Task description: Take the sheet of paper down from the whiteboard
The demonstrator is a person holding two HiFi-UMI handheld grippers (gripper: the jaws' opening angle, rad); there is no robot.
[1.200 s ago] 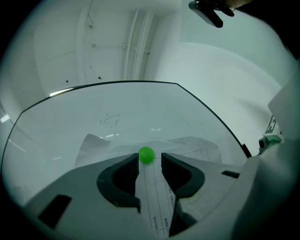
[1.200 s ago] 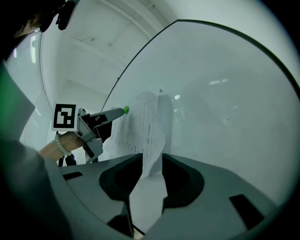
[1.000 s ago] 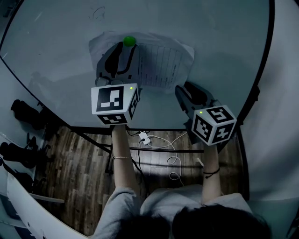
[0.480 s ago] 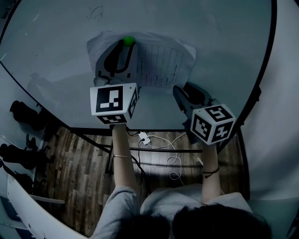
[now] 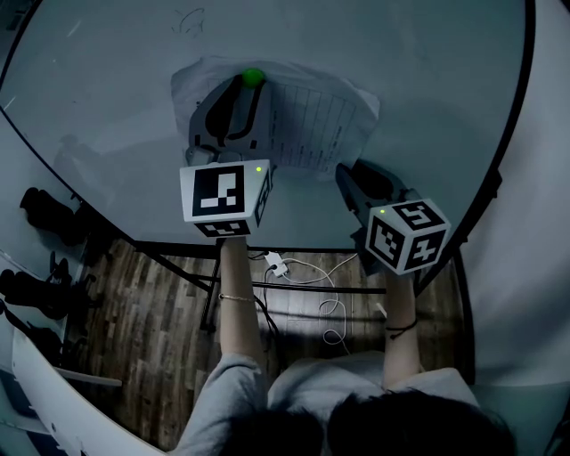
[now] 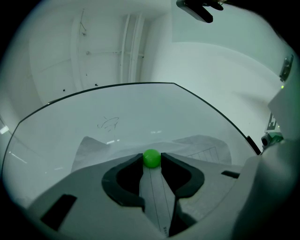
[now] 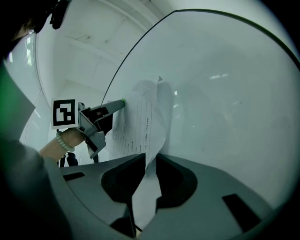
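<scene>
A crumpled printed sheet of paper (image 5: 312, 125) hangs on the whiteboard (image 5: 401, 71), pinned at its top by a round green magnet (image 5: 253, 77). My left gripper (image 5: 247, 89) points up at the board and is shut on that magnet (image 6: 151, 158), which sits between its two tips. My right gripper (image 5: 349, 171) is at the sheet's lower right corner. In the right gripper view the paper's (image 7: 140, 122) lower edge runs down between the jaws of the right gripper (image 7: 150, 158). They are closing, and a narrow gap still shows at the tips.
The whiteboard's black frame (image 5: 499, 160) curves down the right side. Below the board lie a wooden floor, a white adapter with cables (image 5: 276, 264) and dark objects (image 5: 49, 218) at the left. A faint scribble (image 5: 185, 22) marks the board above the sheet.
Both grippers stay at the same spots on the sheet. The left gripper's marker cube has shifted slightly to the right. The paper still hangs under the magnet.
</scene>
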